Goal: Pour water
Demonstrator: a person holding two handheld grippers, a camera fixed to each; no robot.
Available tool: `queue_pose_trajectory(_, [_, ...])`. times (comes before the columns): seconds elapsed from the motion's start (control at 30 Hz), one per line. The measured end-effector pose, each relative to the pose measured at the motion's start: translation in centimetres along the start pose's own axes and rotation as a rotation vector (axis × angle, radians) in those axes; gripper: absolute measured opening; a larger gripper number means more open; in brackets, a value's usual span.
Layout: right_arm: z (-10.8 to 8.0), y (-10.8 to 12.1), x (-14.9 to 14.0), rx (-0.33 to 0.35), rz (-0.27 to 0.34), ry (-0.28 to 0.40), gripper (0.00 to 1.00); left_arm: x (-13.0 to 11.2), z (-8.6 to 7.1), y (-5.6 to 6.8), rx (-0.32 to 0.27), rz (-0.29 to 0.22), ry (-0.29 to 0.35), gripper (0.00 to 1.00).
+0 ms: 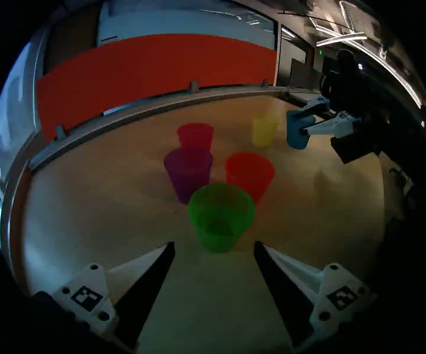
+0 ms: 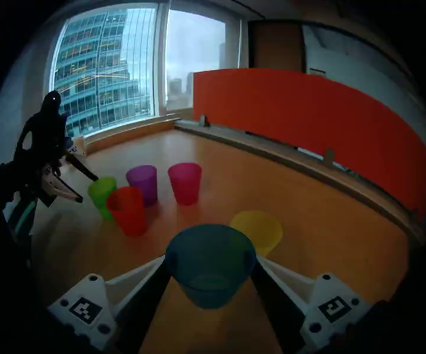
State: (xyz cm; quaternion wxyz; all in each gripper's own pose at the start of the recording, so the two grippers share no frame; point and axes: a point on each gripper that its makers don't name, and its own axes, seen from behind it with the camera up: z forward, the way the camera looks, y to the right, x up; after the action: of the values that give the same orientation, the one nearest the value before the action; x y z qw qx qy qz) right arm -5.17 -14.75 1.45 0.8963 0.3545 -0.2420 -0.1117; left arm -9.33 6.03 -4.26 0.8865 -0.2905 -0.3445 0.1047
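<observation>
Blue cup (image 2: pixel 211 265) is in the grip of the right gripper (image 2: pixel 211 264), one finger pressed to each side, cup upright with its mouth facing up. Whether it rests on the table (image 1: pixel 95 194) or hangs just above it, cannot tell. The left gripper view puts it toward the table's far right corner, with the yellow cup (image 1: pixel 264 130) just beside it. Over to the left gripper (image 1: pixel 213 245): fingers spread wide, touching nothing, low over the table's near edge. The green cup (image 1: pixel 220 215) stands just ahead of the gap. Behind it sit the purple cup (image 1: pixel 188 171) and red cup (image 1: pixel 249 174), side by side, and the pink cup (image 1: pixel 195 135) farther back. An orange panel (image 1: pixel 154 71) runs along the far edge.
</observation>
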Motion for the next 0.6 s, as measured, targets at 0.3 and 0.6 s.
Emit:
queue_pose_trajectory(0.3, [0.9, -0.5, -2.7, 0.012, 0.013, -0.069, 0.92, 1.1, -1.5, -0.2, 0.015, -0.013, 0.048, 1.00])
queue_pose_trajectory(0.6, [1.7, -1.0, -4.1, 0.019, 0.004, -0.104, 0.92, 1.4, -2.1, 0.0, 0.018, -0.004, 0.061, 1.00])
